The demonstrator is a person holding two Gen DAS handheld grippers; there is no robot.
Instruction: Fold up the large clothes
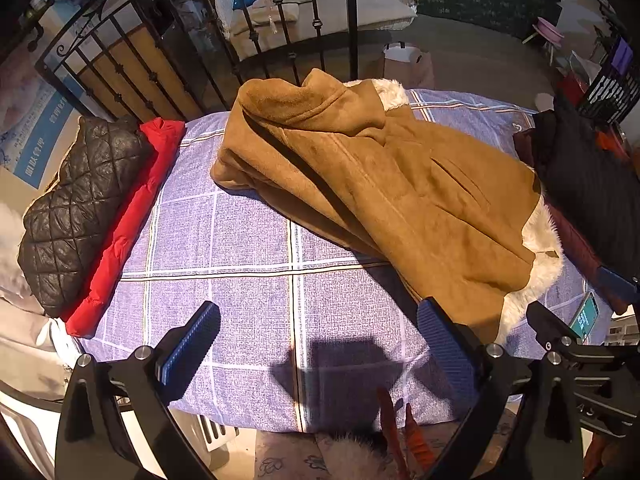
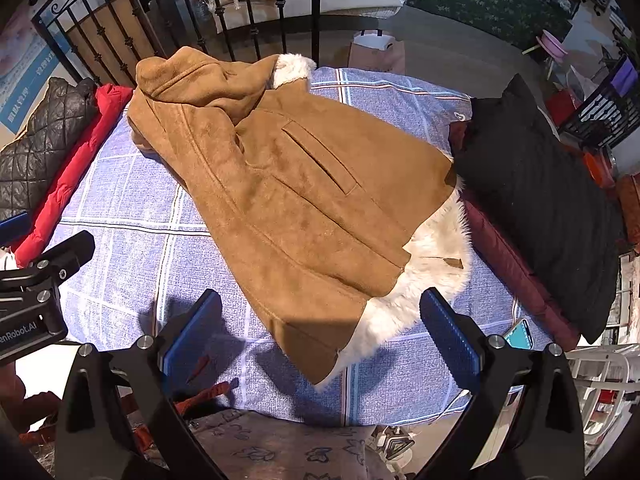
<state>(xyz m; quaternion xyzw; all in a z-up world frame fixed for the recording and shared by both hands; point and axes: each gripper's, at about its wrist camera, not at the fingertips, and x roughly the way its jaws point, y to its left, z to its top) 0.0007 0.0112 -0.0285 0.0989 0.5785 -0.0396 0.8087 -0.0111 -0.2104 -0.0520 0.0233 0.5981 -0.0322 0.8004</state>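
- A tan suede coat (image 2: 288,184) with a white shearling lining (image 2: 424,280) lay spread across the middle of a worktop covered by a blue-lilac checked cloth (image 1: 248,248); its nap looked soft and matte, and a slit pocket ran slantwise over the front.
- The lining fluffed out along the hem at the near right, and a tuft showed by the collar at the far end.
- At the left edge of the cloth, a black quilted jacket (image 1: 76,208) with a diamond-stitched, slightly glossy surface lay folded on a red padded garment (image 1: 132,216).
- At the right edge, a black ribbed garment (image 2: 540,200) rested over a dark maroon one (image 2: 516,264); a phone (image 2: 519,338) with a lit teal screen lay near it.
- The left gripper (image 1: 320,344) hovered low over the near edge of the cloth, its blue ribbed pads spread wide and holding nothing.
- The right gripper (image 2: 320,332) hung just beside it, jaws likewise wide apart, framing the coat's near hem without touching it.
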